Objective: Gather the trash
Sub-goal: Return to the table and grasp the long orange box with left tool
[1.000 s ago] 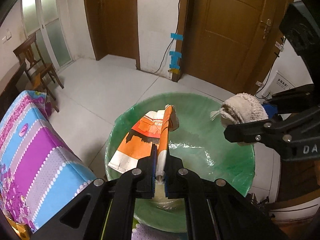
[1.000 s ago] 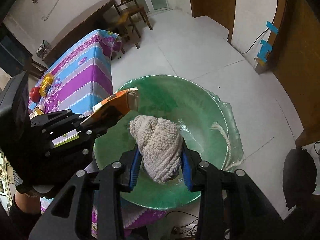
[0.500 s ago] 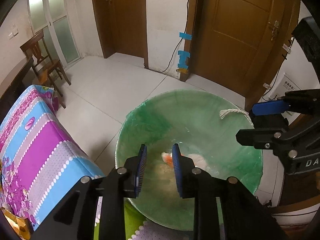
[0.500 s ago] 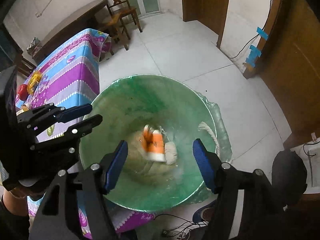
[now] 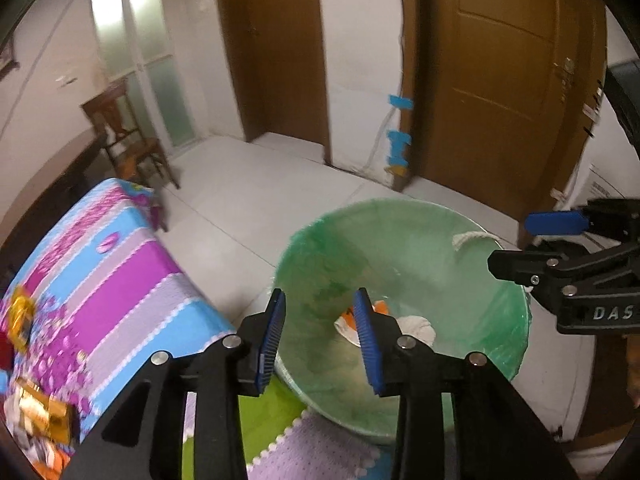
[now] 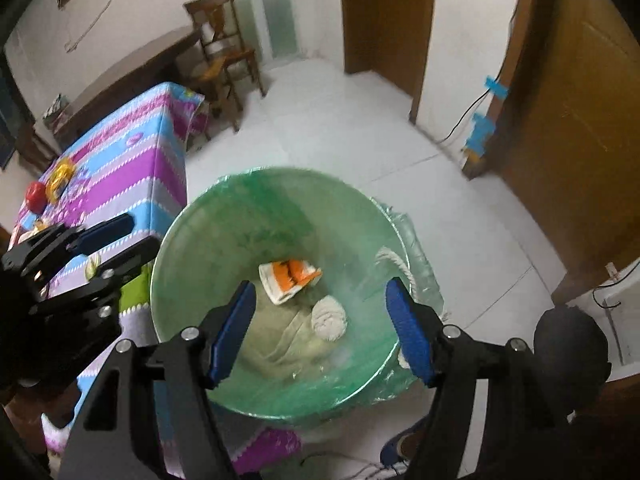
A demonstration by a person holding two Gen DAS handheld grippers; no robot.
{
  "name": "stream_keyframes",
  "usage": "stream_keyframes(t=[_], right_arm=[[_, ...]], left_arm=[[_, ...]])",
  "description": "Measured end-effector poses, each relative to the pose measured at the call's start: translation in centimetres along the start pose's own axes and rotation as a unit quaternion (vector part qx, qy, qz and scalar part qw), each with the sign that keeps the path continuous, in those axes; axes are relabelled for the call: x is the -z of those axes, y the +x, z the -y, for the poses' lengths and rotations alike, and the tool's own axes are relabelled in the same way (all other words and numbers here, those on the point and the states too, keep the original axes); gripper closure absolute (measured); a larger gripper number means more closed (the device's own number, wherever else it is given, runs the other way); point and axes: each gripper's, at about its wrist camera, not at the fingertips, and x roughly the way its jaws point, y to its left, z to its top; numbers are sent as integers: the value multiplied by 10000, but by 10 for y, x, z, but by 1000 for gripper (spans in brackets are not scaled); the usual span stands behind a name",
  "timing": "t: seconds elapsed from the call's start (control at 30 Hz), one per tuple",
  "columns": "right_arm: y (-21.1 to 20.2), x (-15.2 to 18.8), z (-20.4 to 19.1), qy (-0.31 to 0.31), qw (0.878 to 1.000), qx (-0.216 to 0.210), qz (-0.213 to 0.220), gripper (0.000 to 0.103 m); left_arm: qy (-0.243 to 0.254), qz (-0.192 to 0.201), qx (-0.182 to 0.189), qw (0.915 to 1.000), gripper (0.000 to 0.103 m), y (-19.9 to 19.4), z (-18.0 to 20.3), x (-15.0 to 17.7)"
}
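Note:
A bin lined with a green bag (image 6: 224, 216) (image 5: 500, 240) stands on the floor. At its bottom lie an orange-and-white carton (image 6: 289, 276) (image 5: 347, 320) and a beige balled cloth (image 6: 329, 318) (image 5: 416, 326). My right gripper (image 6: 320, 322) hangs above the bin, open, nothing between its blue pads. My left gripper (image 5: 319, 330) hovers over the bin's left rim; its jaws are opening and empty. Each gripper shows in the other's view, the left gripper (image 6: 116, 240) at the left, the right gripper (image 5: 528, 244) at the right.
A table with a purple, blue and white striped cloth (image 6: 132, 160) (image 5: 100, 264) stands left of the bin, with small packets (image 6: 58, 176) on it. A wooden chair (image 6: 220, 56), brown doors (image 5: 500, 80) and a foam floor mat (image 5: 312, 448) surround the bin.
Both grippers opened and dropped their loads: the carton left the left jaws, the cloth left the right jaws. Both now lie in the bin. The left gripper has shifted left and up.

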Motion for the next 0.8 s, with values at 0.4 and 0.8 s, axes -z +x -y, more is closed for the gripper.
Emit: stream_keyframes(t=[0.4, 0.8], right_arm=[[-58, 60, -51, 340, 9640, 614, 2565, 19], [-76, 97, -137, 94, 9298, -330, 3664, 5]], left_arm=[[-749, 706, -1451, 9840, 52, -80, -42, 62], [-1658, 1102, -2739, 9409, 23, -203, -139, 157]])
